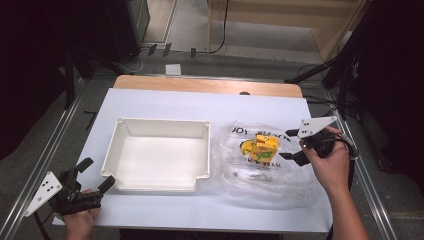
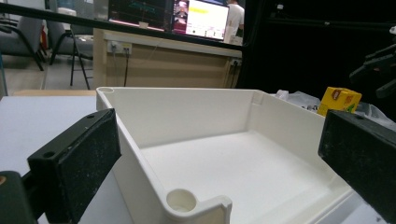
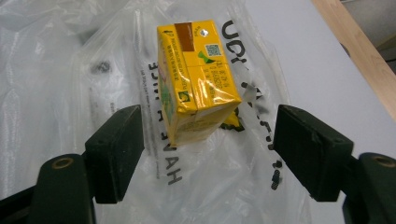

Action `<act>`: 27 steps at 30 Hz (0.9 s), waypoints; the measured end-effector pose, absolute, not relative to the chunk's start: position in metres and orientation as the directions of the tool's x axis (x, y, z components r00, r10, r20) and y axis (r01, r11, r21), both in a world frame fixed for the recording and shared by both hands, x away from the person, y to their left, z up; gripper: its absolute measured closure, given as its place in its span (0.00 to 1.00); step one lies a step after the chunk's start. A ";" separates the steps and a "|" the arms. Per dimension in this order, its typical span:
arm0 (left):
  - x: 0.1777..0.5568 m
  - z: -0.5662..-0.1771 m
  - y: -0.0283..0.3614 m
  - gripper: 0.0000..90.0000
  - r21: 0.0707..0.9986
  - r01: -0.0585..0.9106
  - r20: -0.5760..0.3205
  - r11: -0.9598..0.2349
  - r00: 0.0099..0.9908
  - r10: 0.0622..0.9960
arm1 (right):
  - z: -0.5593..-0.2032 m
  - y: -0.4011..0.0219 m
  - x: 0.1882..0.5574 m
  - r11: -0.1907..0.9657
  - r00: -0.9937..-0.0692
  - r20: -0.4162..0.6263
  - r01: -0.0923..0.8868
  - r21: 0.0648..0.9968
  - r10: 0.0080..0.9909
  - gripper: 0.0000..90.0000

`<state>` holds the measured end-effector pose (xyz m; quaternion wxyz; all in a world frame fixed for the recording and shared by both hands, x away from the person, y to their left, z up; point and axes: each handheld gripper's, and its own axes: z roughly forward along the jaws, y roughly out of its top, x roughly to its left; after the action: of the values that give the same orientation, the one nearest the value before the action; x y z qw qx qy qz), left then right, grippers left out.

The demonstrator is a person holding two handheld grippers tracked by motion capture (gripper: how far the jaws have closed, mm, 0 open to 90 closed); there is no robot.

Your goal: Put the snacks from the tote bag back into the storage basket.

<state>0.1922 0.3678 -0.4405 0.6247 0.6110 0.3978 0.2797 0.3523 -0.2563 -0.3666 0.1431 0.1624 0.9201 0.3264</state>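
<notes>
Yellow juice carton (image 3: 196, 79) stands on crinkly plastic bag (image 3: 70, 70) before my wide right hand-held gripper (image 3: 208, 154); I should straddle it squarely, avoiding film.

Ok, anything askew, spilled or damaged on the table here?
Mostly the yellow drink carton: it stands tilted on the crumpled clear plastic bag, its foil wrapping dented near one corner. No spill visible. The white tray sits square and empty. The right hand-held gripper is open, not touching the carton.
</notes>
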 end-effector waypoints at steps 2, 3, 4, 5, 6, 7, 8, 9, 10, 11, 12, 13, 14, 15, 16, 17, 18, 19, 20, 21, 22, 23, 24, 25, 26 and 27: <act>0.192 -0.440 0.368 0.00 0.986 0.137 -0.154 0.096 0.527 0.836 | -0.365 -0.254 0.355 0.741 -0.909 -0.163 0.197 0.642 0.383 0.28; 0.192 -0.440 0.368 0.00 0.986 0.137 -0.154 0.095 0.527 0.836 | -0.363 -0.252 0.356 0.746 -0.909 -0.166 0.196 0.636 0.381 0.27; 0.192 -0.440 0.367 0.00 0.986 0.137 -0.153 0.095 0.527 0.836 | -0.362 -0.251 0.357 0.751 -0.911 -0.170 0.193 0.631 0.377 0.27; 0.192 -0.440 0.367 0.00 0.986 0.137 -0.153 0.095 0.527 0.836 | -0.362 -0.251 0.357 0.751 -0.911 -0.170 0.193 0.631 0.377 0.27; 0.192 -0.441 0.367 0.00 0.986 0.137 -0.153 0.095 0.527 0.836 | -0.362 -0.250 0.357 0.752 -0.909 -0.172 0.195 0.630 0.379 0.27; 0.192 -0.441 0.367 0.00 0.986 0.136 -0.153 0.094 0.528 0.836 | -0.361 -0.247 0.360 0.763 -0.911 -0.180 0.190 0.618 0.371 0.26; 0.192 -0.441 0.367 0.00 0.986 0.136 -0.153 0.094 0.528 0.836 | -0.361 -0.246 0.361 0.765 -0.911 -0.180 0.190 0.615 0.371 0.26; 0.192 -0.440 0.368 0.00 0.986 0.137 -0.154 0.095 0.528 0.835 | -0.361 -0.245 0.362 0.768 -0.914 -0.175 0.190 0.612 0.366 0.26; 0.192 -0.440 0.368 0.00 0.986 0.137 -0.154 0.095 0.528 0.835 | -0.361 -0.245 0.362 0.768 -0.914 -0.175 0.190 0.612 0.366 0.26; 0.192 -0.440 0.368 0.00 0.986 0.137 -0.154 0.096 0.528 0.835 | -0.361 -0.243 0.363 0.774 -0.916 -0.181 0.182 0.607 0.357 0.25; 0.192 -0.440 0.368 0.00 0.986 0.137 -0.154 0.096 0.528 0.835 | -0.361 -0.240 0.365 0.782 -0.919 -0.182 0.180 0.596 0.350 0.25; 0.192 -0.440 0.368 0.00 0.986 0.137 -0.154 0.096 0.528 0.835 | -0.361 -0.240 0.365 0.782 -0.919 -0.182 0.180 0.596 0.350 0.25; 0.192 -0.440 0.368 0.00 0.986 0.137 -0.155 0.096 0.528 0.835 | -0.361 -0.239 0.366 0.786 -0.921 -0.180 0.179 0.592 0.345 0.25; 0.192 -0.441 0.368 0.00 0.986 0.137 -0.154 0.096 0.528 0.835 | -0.361 -0.236 0.368 0.790 -0.923 -0.179 0.177 0.587 0.340 0.25; 0.192 -0.441 0.368 0.00 0.986 0.136 -0.154 0.095 0.528 0.835 | -0.361 -0.235 0.369 0.791 -0.925 -0.175 0.179 0.585 0.338 0.26; 0.192 -0.441 0.368 0.00 0.986 0.136 -0.154 0.095 0.528 0.835 | -0.361 -0.235 0.369 0.791 -0.925 -0.175 0.179 0.585 0.338 0.26; 0.192 -0.440 0.368 0.00 0.986 0.136 -0.154 0.095 0.528 0.835 | -0.361 -0.234 0.370 0.795 -0.926 -0.174 0.179 0.579 0.336 0.26; 0.192 -0.440 0.368 0.00 0.986 0.136 -0.154 0.095 0.529 0.835 | -0.361 -0.231 0.371 0.803 -0.928 -0.177 0.175 0.569 0.328 0.26; 0.192 -0.440 0.368 0.00 0.986 0.136 -0.154 0.095 0.529 0.835 | -0.361 -0.230 0.371 0.804 -0.928 -0.172 0.180 0.567 0.329 0.26; 0.192 -0.440 0.368 0.00 0.986 0.136 -0.153 0.095 0.529 0.835 | -0.361 -0.230 0.371 0.804 -0.928 -0.172 0.180 0.567 0.329 0.26; 0.192 -0.441 0.368 0.00 0.986 0.136 -0.154 0.096 0.529 0.835 | -0.361 -0.228 0.372 0.808 -0.931 -0.174 0.175 0.562 0.322 0.26; 0.192 -0.440 0.368 0.00 0.986 0.136 -0.154 0.095 0.529 0.835 | -0.360 -0.225 0.374 0.817 -0.935 -0.174 0.166 0.553 0.308 0.26; 0.193 -0.440 0.368 0.00 0.986 0.138 -0.155 0.095 0.529 0.834 | -0.360 -0.223 0.374 0.818 -0.936 -0.171 0.168 0.550 0.307 0.26; 0.193 -0.440 0.368 0.00 0.986 0.138 -0.155 0.095 0.529 0.834 | -0.360 -0.222 0.375 0.823 -0.938 -0.170 0.166 0.543 0.301 0.26; 0.193 -0.440 0.368 0.00 0.986 0.138 -0.155 0.096 0.529 0.834 | -0.360 -0.222 0.375 0.823 -0.938 -0.170 0.166 0.543 0.301 0.26; 0.193 -0.441 0.368 0.00 0.986 0.138 -0.156 0.097 0.530 0.834 | -0.359 -0.219 0.377 0.832 -0.943 -0.171 0.154 0.533 0.284 0.27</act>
<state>0.1925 0.3684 -0.4405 0.6253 0.6115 0.3971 0.2783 0.3774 -0.2186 -0.3593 0.1224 0.1153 0.9492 0.2658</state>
